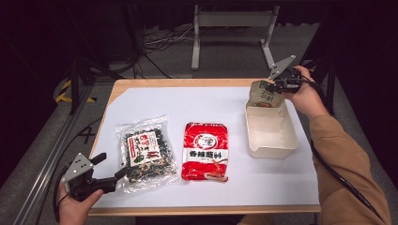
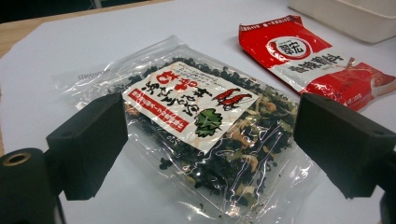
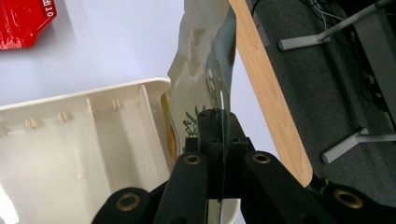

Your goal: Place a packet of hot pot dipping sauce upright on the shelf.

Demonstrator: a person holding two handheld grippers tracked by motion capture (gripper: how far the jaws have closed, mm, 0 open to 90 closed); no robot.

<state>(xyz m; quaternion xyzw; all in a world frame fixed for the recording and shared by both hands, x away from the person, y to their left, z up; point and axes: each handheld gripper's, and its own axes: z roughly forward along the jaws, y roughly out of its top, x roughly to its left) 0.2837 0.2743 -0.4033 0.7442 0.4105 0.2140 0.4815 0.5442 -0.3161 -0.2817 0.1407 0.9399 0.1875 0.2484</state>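
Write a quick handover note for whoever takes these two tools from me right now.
Right tool: shut on the beige packet, held at the far end of the cream bin.
Left tool: open, at the clear seaweed bag, not gripping.
Red sauce packet lies flat mid-table.
Done: nothing lies loose in the bin.
Left: probably release the beige packet, then bin the other two.

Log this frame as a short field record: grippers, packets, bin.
left gripper: open, jaws either side of the clear plastic packet of dark dried seaweed, not touching it
right gripper: shut on the beige foil packet
beige foil packet: held upright at the far end of the cream plastic bin
red flat sauce packet: flat on the white table sheet, between seaweed packet and bin
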